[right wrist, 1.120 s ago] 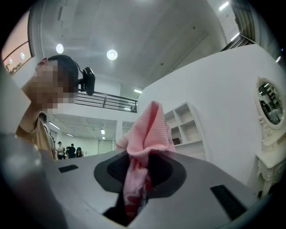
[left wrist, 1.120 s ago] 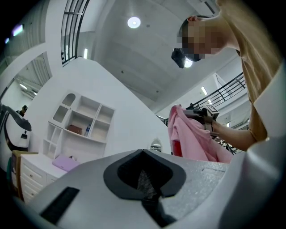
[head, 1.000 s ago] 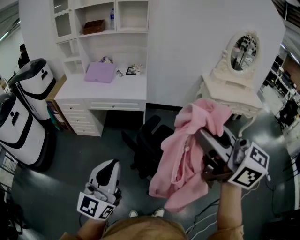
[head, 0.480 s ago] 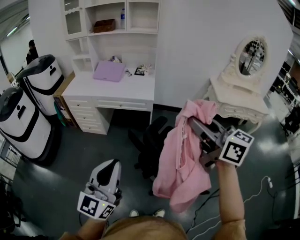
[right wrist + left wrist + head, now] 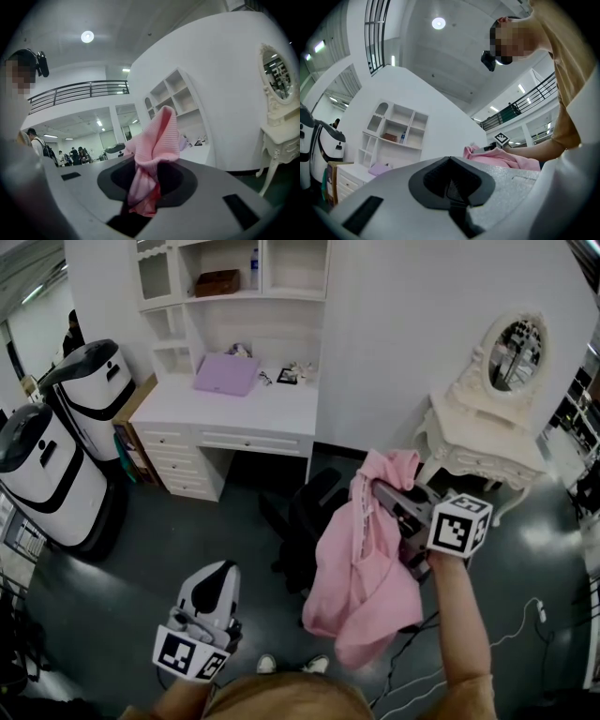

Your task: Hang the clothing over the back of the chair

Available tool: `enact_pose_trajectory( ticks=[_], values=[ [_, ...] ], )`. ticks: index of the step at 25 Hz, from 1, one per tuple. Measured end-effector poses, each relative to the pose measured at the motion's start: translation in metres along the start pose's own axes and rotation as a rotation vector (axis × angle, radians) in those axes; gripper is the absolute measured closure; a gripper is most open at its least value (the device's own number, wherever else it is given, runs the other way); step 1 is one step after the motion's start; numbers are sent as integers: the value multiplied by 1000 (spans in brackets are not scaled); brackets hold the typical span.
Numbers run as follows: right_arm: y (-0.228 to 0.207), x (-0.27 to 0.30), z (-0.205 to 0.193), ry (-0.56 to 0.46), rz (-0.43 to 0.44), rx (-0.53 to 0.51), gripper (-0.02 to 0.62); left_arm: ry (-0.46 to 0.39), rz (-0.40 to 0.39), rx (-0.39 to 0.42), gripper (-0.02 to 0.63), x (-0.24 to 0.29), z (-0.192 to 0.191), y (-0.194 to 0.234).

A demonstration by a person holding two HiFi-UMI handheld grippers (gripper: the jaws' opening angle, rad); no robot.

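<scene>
My right gripper (image 5: 380, 495) has sunk toward the black chair (image 5: 305, 521). Its jaws have just been easing open, yet they pinch the pink garment (image 5: 366, 587), which dangles beside the chair at frame centre, undraped. Only the head view shows the chair. My left gripper (image 5: 217, 570), lower left, is closed and empty.

Pink, black and white

Your clothing (image 5: 361, 568) is plain pink, the chair (image 5: 305, 521) black; behind the chair the tabletop (image 5: 234, 413) is white with a lilac flat item (image 5: 227, 374), the floor (image 5: 187, 531) dark grey.
</scene>
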State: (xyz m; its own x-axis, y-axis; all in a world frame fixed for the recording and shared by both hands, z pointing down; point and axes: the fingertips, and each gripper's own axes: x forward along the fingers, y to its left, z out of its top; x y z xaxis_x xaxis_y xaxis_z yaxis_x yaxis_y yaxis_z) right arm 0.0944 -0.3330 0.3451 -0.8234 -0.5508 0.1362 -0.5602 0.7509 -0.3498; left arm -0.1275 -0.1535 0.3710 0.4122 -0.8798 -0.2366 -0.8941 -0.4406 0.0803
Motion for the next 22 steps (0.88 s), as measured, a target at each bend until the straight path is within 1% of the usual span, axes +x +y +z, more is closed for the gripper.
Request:
enact_pose_trajectory(
  ticks=[4, 7, 10, 14, 19, 20, 22],
  values=[
    [-13, 8, -26, 88, -16, -27, 473, -1, 9, 0, 603, 2, 0, -1],
    [-17, 13, -37, 130, -21, -63, 442, 1, 16, 2, 603, 3, -2, -3],
    [-20, 14, -42, 168, -29, -99, 414, 2, 24, 3, 603, 5, -3, -5],
    [-26, 18, -47, 240, -26, -113, 367, -4, 30, 6, 603, 14, 3, -4],
    [-39, 19, -68, 384, -34, -174, 336, -13, 33, 8, 603, 23, 3, -5],
    [-42, 19, -72, 405, -36, -180, 332, -14, 33, 8, 603, 24, 3, -5],
    [-47, 18, -76, 423, -29, -155, 308, -18, 31, 8, 603, 27, 3, -6]
  ],
)
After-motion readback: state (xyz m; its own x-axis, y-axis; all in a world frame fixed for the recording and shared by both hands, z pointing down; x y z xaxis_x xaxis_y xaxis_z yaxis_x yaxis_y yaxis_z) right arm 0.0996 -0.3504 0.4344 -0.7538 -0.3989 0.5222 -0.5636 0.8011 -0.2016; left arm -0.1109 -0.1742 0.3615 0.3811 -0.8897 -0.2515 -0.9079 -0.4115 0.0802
